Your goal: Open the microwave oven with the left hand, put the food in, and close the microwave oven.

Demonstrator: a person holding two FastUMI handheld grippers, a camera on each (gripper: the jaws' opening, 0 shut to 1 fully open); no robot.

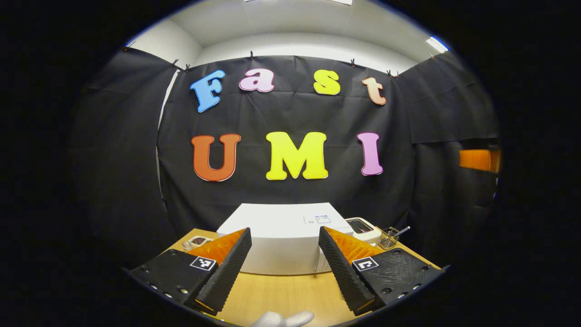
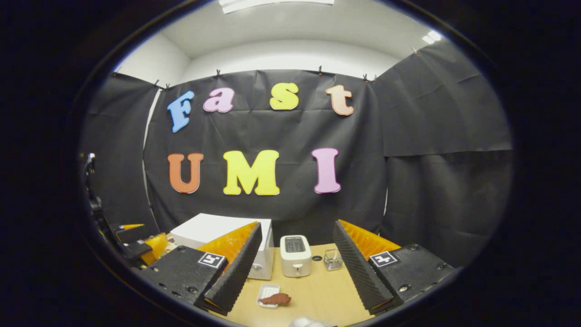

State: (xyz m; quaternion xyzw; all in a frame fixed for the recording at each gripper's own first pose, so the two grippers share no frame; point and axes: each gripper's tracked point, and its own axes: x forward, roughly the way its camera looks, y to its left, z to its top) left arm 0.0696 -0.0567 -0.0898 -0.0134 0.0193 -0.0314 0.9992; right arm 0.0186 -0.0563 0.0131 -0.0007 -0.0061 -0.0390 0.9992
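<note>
Microwave (image 1: 283, 238): closed, seen at 12 o'clock from left gripper (image 1: 283, 263).
Left gripper: released, nothing held.
Right gripper (image 2: 295, 268): released, food (image 2: 276, 298) at 6 o'clock.

A cloth-walled test booth: microwave (image 1: 281, 240) and toaster (image 2: 295, 255) on a table (image 2: 317, 290).

Wooden table (image 2: 317, 290): microwave (image 2: 218, 231), toaster (image 2: 295, 255), glass (image 2: 333, 260), food tray (image 2: 268, 295) (near edge).
</note>
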